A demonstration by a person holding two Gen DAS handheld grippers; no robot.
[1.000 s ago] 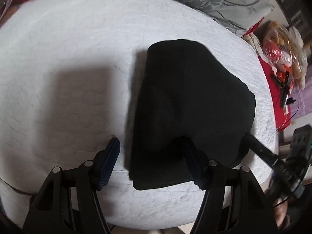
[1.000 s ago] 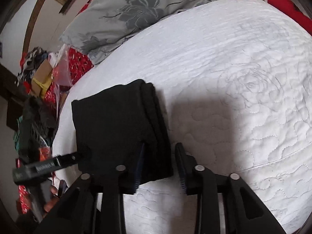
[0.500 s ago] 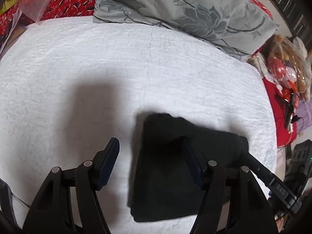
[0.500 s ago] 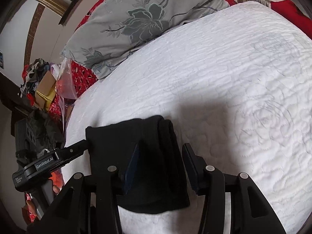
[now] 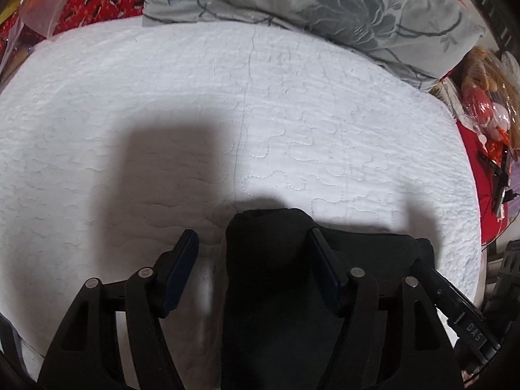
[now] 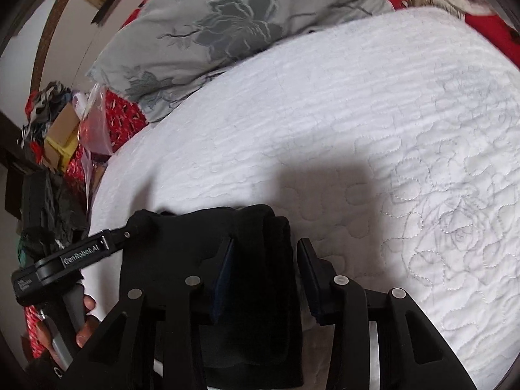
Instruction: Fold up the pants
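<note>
One pair of folded black pants (image 5: 269, 279) on one white bed (image 5: 195, 104), beside one grey pillow (image 6: 227, 29). Two tools, left tool (image 5: 253, 243) and right tool (image 6: 265, 253), both spread wide, gripping nothing.

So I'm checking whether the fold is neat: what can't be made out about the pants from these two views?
- Left wrist: near end of the folded black fabric pants is cut off by the bottom edge and the left hand-held gripper.
- Right wrist: right hand-held gripper hides the near edge.
- Both: black fabric shows no layers or creases.
</note>
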